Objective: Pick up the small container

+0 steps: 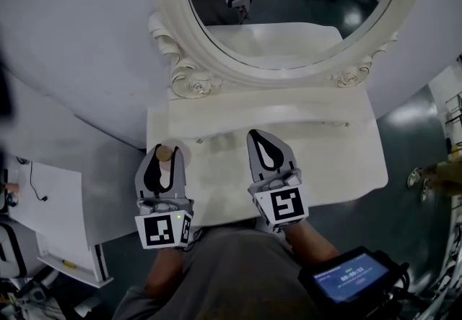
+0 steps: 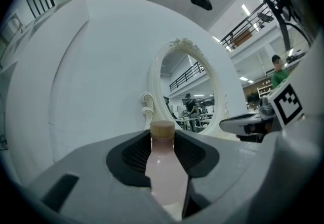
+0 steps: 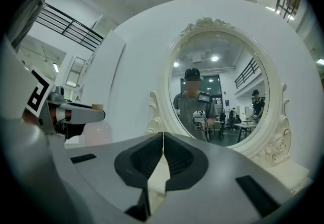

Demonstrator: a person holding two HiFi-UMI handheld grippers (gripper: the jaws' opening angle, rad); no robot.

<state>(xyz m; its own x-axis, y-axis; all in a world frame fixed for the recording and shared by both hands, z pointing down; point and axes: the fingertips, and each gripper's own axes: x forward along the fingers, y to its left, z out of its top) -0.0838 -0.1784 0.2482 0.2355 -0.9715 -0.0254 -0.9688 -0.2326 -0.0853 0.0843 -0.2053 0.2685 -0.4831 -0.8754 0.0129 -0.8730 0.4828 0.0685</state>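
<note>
1. Your left gripper (image 1: 164,158), lower left in the head view, has its jaws clamped on the bottle (image 2: 163,167) below the cap. Don't squeeze harder or slacken.
2. Carry it upright, clear of the worktop (image 1: 339,160).
3. The right gripper (image 3: 162,142) has its jaws together and empty, so hold it aside.

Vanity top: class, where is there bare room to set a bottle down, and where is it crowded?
Bare: the vanity top from the right gripper to its right edge, below the mirror frame; also the strip between both grippers. Crowded: the left corner, where the left gripper holds the bottle.
</note>
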